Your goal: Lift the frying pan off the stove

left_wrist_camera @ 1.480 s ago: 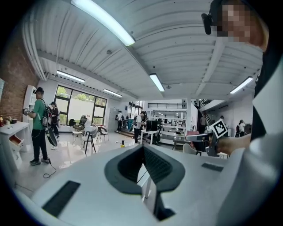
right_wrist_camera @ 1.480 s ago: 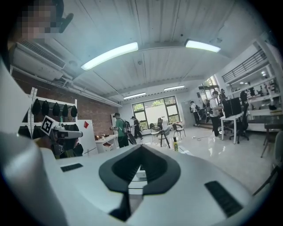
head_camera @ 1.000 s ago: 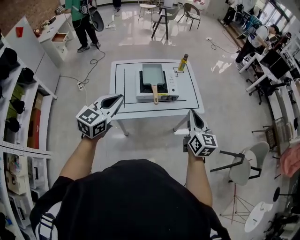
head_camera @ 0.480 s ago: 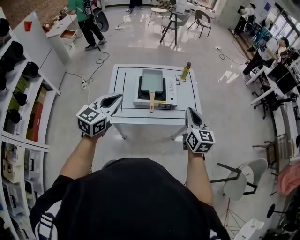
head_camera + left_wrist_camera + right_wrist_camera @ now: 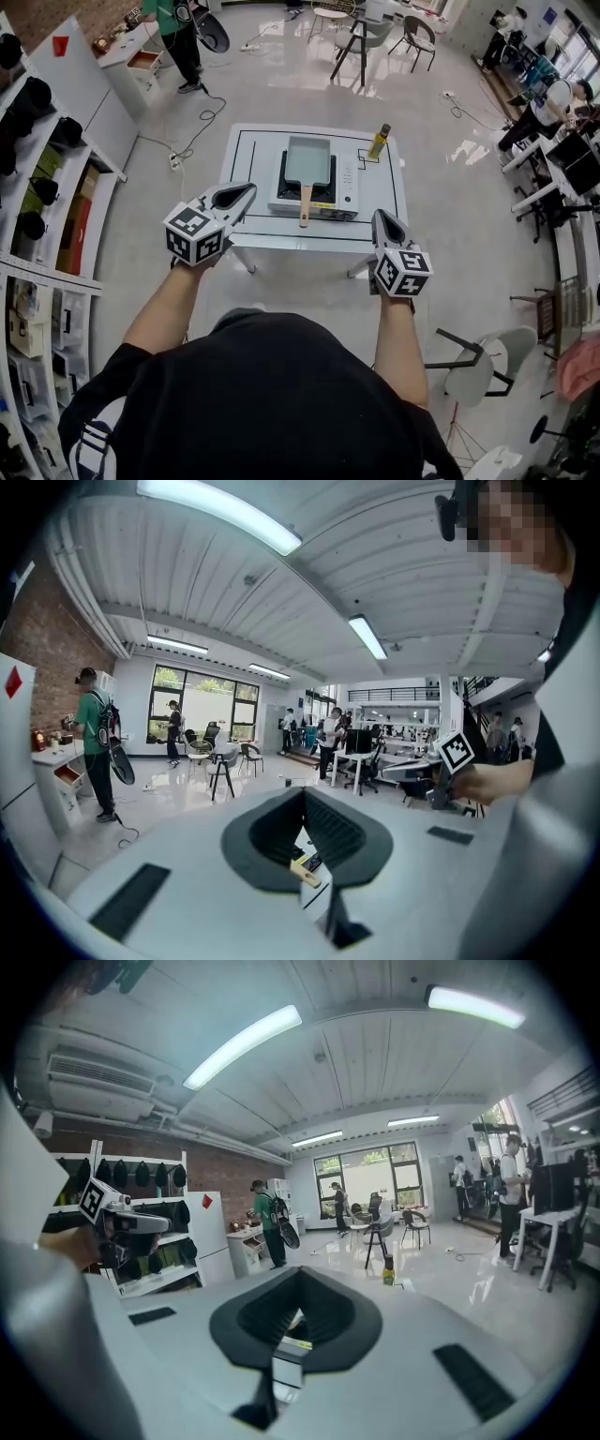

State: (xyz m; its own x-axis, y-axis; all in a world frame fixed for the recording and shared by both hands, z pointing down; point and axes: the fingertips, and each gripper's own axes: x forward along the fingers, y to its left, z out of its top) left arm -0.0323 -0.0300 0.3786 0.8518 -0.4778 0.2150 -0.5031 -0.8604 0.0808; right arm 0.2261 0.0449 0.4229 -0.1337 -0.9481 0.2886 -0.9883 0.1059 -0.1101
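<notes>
Both claws shut and empty, short of the pan

My left claw (image 5: 242, 194) and right claw (image 5: 382, 221) hang with jaws pressed together and nothing in them, by the near edge of the worktop (image 5: 239, 159). The frying pan (image 5: 307, 157) sits on the stove (image 5: 345, 184) ahead, between the two claws and apart from both, its wooden handle (image 5: 305, 201) pointing back at me. If I reach in without parting the jaws, I expect to shove the handle and skid the pan. A grip at the handle's tip may let the pan twist. A wide right swing could topple the bottle (image 5: 378, 142).
</notes>
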